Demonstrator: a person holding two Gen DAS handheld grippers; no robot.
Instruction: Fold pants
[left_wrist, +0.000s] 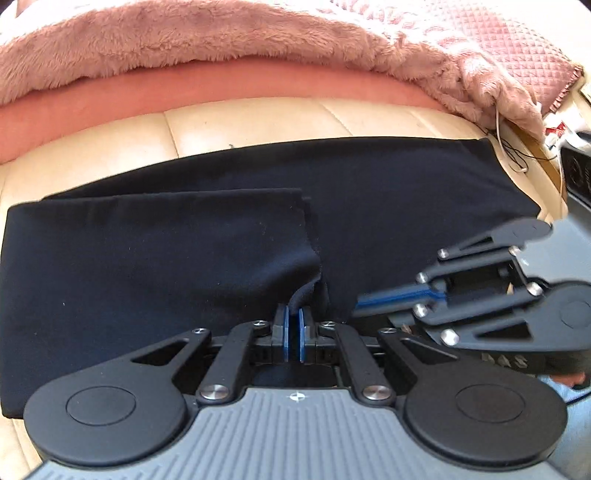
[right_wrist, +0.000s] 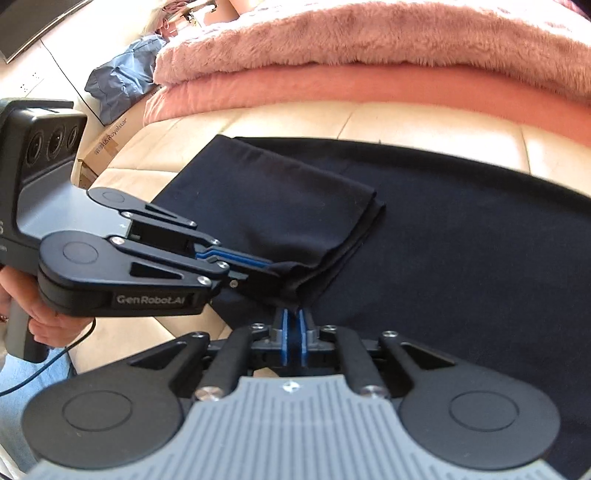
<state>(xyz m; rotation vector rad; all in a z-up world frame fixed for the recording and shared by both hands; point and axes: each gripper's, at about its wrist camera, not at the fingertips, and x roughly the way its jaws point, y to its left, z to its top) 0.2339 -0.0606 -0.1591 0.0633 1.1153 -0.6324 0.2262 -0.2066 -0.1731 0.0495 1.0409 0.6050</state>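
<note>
Dark navy pants (left_wrist: 388, 192) lie flat across a cream cushioned surface, with one end folded back over the rest as a flap (left_wrist: 159, 236). My left gripper (left_wrist: 294, 317) is shut on the near corner of that flap. My right gripper (right_wrist: 293, 317) is shut on the same bunched corner of the pants (right_wrist: 461, 240), right beside the left one. In the left wrist view the right gripper (left_wrist: 360, 303) comes in from the right, its blue pads closed. In the right wrist view the left gripper (right_wrist: 273, 267) comes in from the left, shut on the cloth.
A fluffy pink blanket (left_wrist: 184, 40) on a coral cushion (left_wrist: 221, 88) runs along the far side. A quilted pink pillow (left_wrist: 517, 44) lies far right, with cables (left_wrist: 511, 147) beside it. A blue bag (right_wrist: 122, 81) and a cardboard box (right_wrist: 110, 144) stand off the left edge.
</note>
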